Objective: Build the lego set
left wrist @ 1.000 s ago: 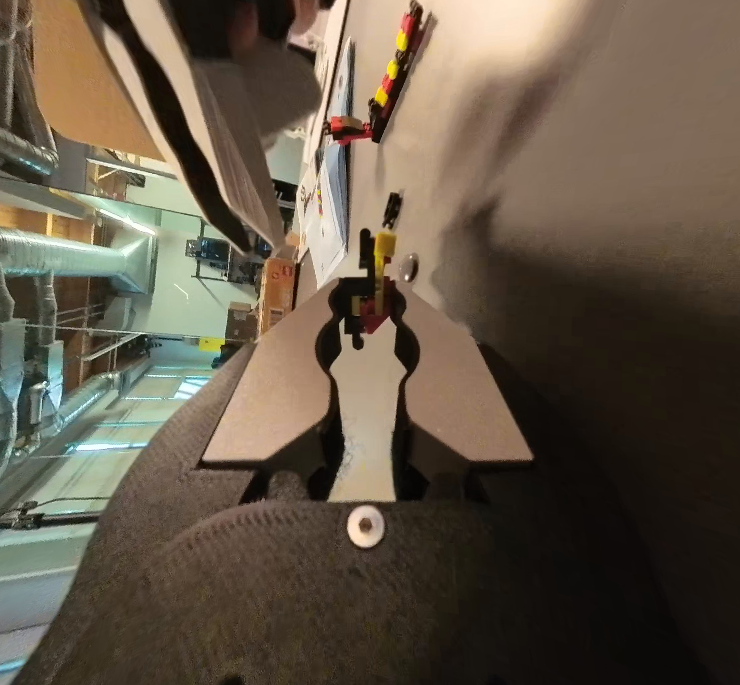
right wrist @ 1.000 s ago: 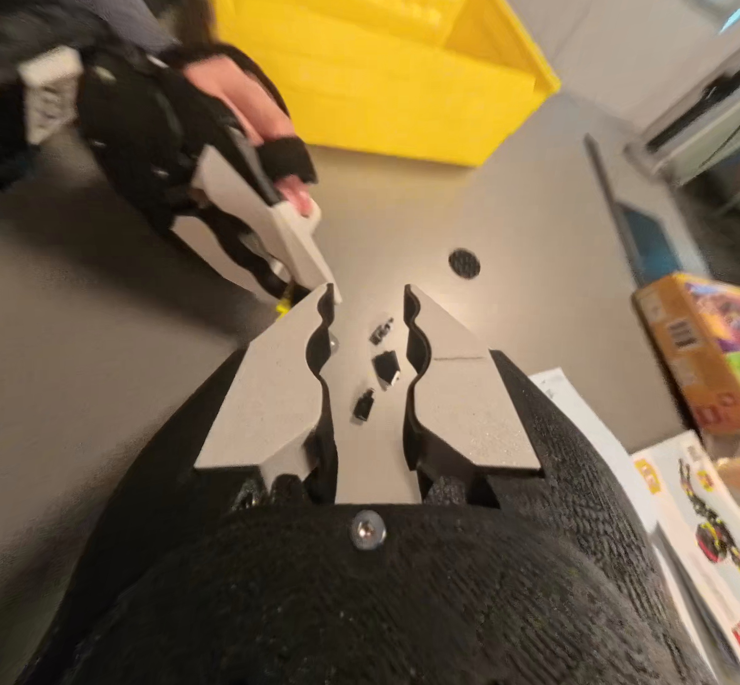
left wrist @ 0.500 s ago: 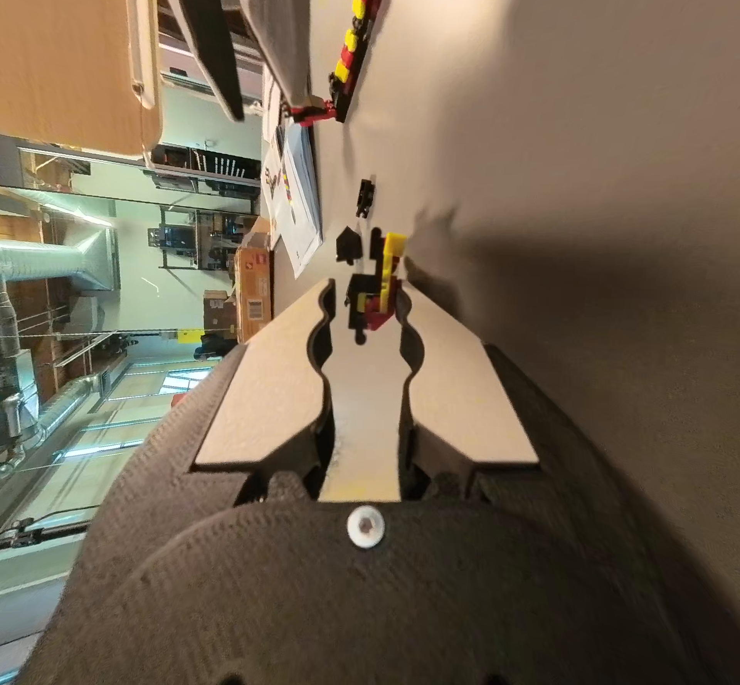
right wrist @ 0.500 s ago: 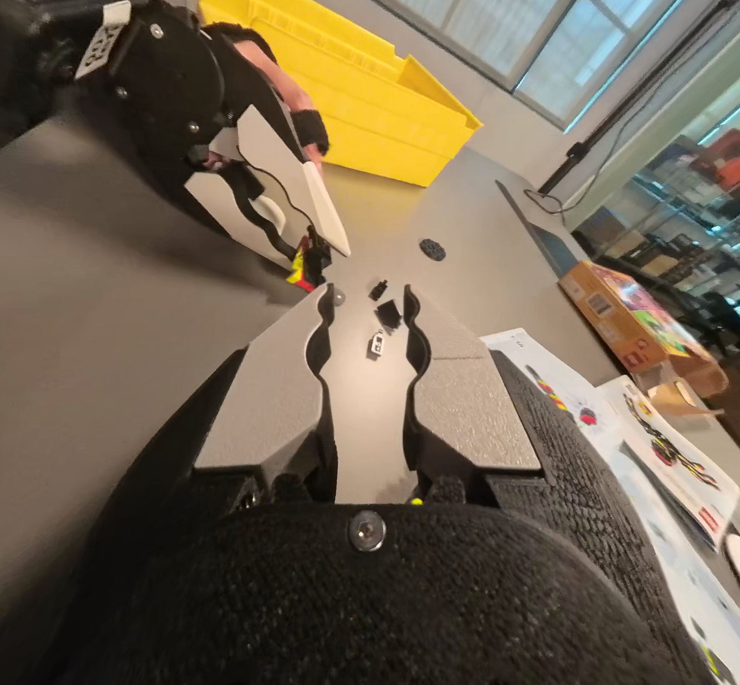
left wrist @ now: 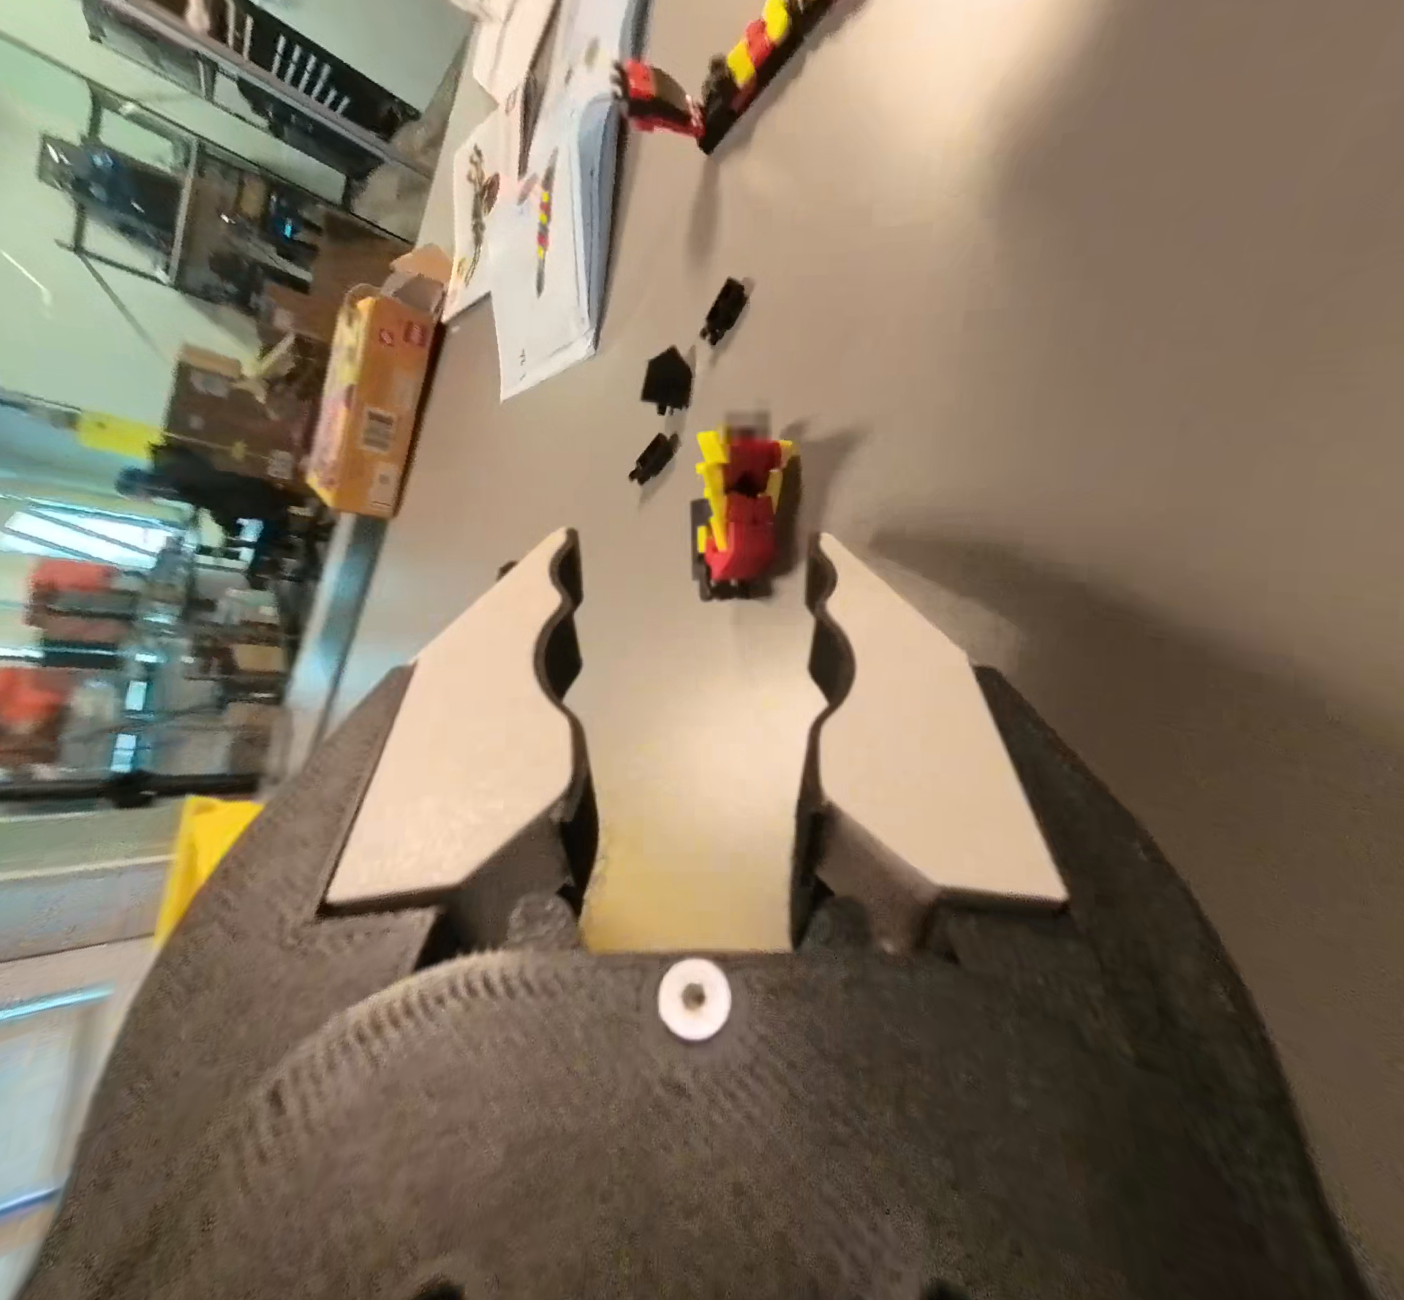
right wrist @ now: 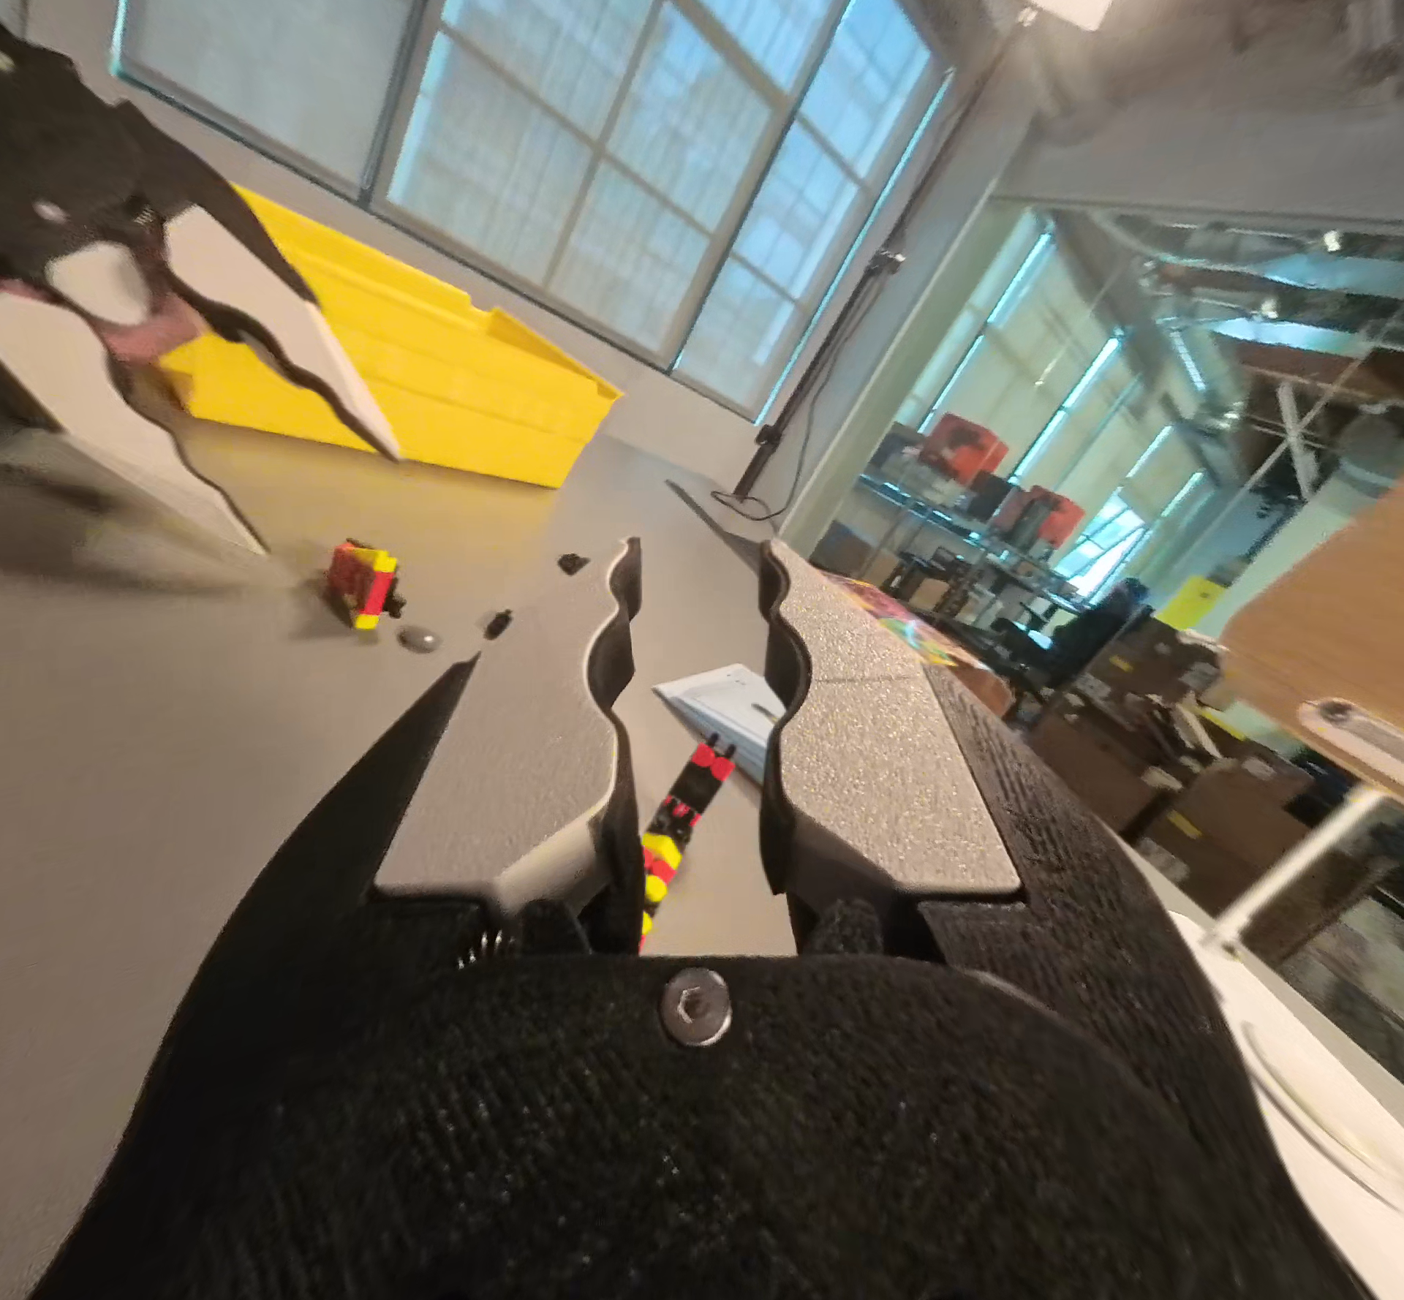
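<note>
Sitting on the desk (left wrist: 1064, 276), the little red and yellow lego piece (left wrist: 741, 511) is free, just past the open, empty left claw (left wrist: 691, 565). The right claw (right wrist: 695, 565) is open and empty too. A bump from either could scatter the tiny black bits (left wrist: 667, 376) nearby.

Big yellow bin (right wrist: 456, 382) sat on the grey tabletop (right wrist: 152, 732) under the windows (right wrist: 577, 124), well ahead-left of the right hand-held gripper (right wrist: 699, 557); shelving (right wrist: 988, 527) stood off to its right.
</note>
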Motion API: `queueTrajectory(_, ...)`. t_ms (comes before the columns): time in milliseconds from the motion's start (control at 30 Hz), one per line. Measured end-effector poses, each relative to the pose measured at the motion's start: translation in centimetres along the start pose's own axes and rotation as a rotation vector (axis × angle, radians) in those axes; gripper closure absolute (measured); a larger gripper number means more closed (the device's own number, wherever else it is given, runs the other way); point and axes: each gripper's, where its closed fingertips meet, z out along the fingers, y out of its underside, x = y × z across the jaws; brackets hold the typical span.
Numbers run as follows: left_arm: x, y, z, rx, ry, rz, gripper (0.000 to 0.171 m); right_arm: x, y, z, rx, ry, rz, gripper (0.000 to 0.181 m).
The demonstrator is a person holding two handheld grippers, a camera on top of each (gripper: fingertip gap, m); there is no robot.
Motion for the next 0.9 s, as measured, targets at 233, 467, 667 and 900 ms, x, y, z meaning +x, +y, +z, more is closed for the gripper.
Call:
queueTrajectory(233, -3.5, -2.3, -7.7, 0.301, 0.042, -0.452, 0.119, 3.6, 1.2, -1.4, -0.058, 0.162, -0.102, 0.154)
queueTrajectory(467, -15.1, 6.7, -15.5, 0.233, -0.39, -0.742, 0.137, 8.5, 3.6, -3.2, -0.167, 0.367, -0.118, 0.156)
queueTrajectory(667, -17.7, 15.4, -12.8, -0.179, -0.347, -0.715, 0.142, 10.7, 4.9, -4.1, -0.239, 0.488, -0.114, 0.158)
queueTrajectory(900, -14.3, 20.6, -5.7, -0.415, 0.168, -0.846, 0.152, 12.0, 6.1, -4.8, -0.317, 0.576, -0.136, 0.159)
